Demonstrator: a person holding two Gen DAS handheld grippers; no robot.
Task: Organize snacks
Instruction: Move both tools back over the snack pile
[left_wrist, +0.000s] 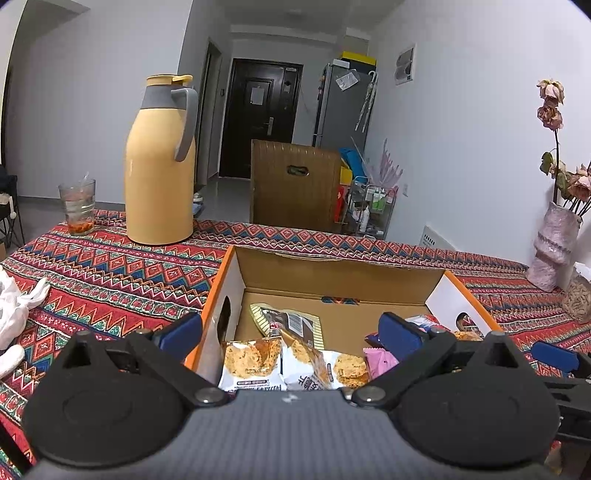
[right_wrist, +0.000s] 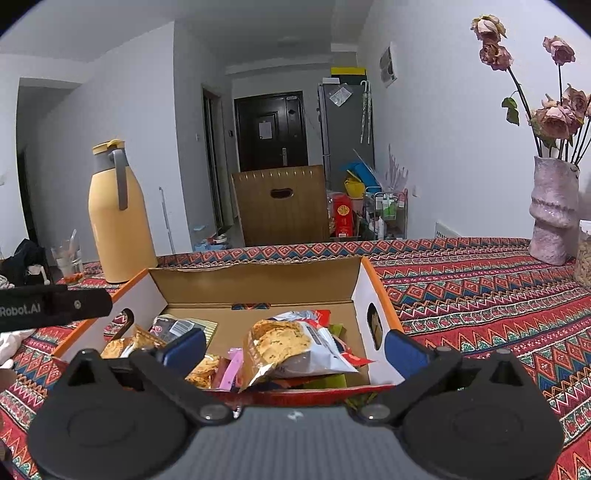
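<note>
- Left wrist view: the left gripper (left_wrist: 291, 328), black with blue pads, has its jaws spread wide and grips nothing; its left pad sits outside the box wall, its right pad inside.
- Below it the open cardboard box with orange edges (left_wrist: 332, 273) rests on the red patterned tablecloth (left_wrist: 110, 266) and holds the cookie snack packets (left_wrist: 251, 362) at its near end.
- A yellow thermos jug with grey handle (left_wrist: 159, 166) stands beyond, beside a clear drinking glass (left_wrist: 78, 206).
- Right wrist view: the right gripper (right_wrist: 293, 349) is likewise spread wide and empty, straddling the box's right wall.
- A silver-and-orange cookie bag (right_wrist: 291, 347) lies on top of the other packets in the box.
- A pale pink vase of dried roses (right_wrist: 552, 210) stands well to the right.
</note>
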